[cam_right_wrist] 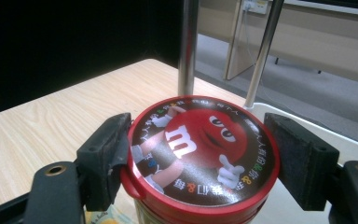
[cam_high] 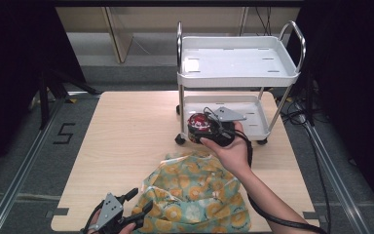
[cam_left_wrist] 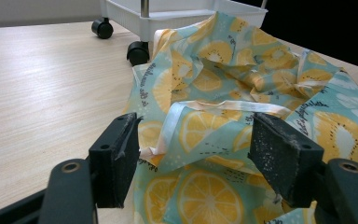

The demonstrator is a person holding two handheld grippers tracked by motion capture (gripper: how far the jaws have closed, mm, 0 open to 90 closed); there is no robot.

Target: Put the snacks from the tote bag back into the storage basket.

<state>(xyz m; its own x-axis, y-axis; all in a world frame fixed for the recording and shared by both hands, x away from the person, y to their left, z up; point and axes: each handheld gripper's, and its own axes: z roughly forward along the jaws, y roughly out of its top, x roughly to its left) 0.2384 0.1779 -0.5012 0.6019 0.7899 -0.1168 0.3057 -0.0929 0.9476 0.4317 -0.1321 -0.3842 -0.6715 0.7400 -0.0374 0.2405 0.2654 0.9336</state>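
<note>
While the left hand-held gripper (cam_high: 137,209) rests at the desk's (cam_high: 126,141) near edge with its jaws spread wide around a raised fold of the lemon-print cloth (cam_left_wrist: 242,93), neither pad is pressing the fabric. That cloth lies crumpled at the near middle of the desk. The right hand-held gripper (cam_right_wrist: 198,158) grips a red-lidded tin (cam_right_wrist: 200,149), one pad touching the lid's rim and the other just beside it. It holds the tin above the desk's far side, just before the white cart's (cam_high: 238,73) lower shelf.
</note>
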